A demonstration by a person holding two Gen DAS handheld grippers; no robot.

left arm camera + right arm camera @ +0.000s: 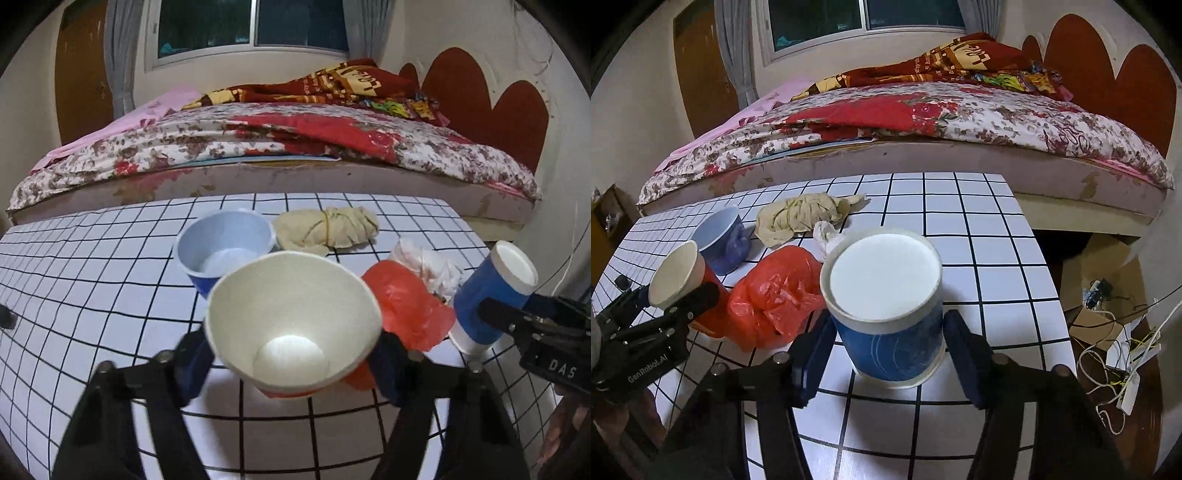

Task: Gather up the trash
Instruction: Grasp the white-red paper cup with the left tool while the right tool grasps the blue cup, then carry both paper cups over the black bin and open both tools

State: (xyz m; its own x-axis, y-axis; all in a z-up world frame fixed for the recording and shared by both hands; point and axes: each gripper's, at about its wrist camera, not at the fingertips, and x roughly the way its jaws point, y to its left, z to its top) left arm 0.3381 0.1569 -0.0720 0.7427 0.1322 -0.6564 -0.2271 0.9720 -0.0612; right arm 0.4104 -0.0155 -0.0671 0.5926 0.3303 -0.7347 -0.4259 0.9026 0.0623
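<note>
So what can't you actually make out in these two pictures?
- Left wrist view: the red cup hides the table behind it.
- Right wrist view: whether the right gripper touches the upturned blue cup.
- Both views: inside the red bag.
</note>
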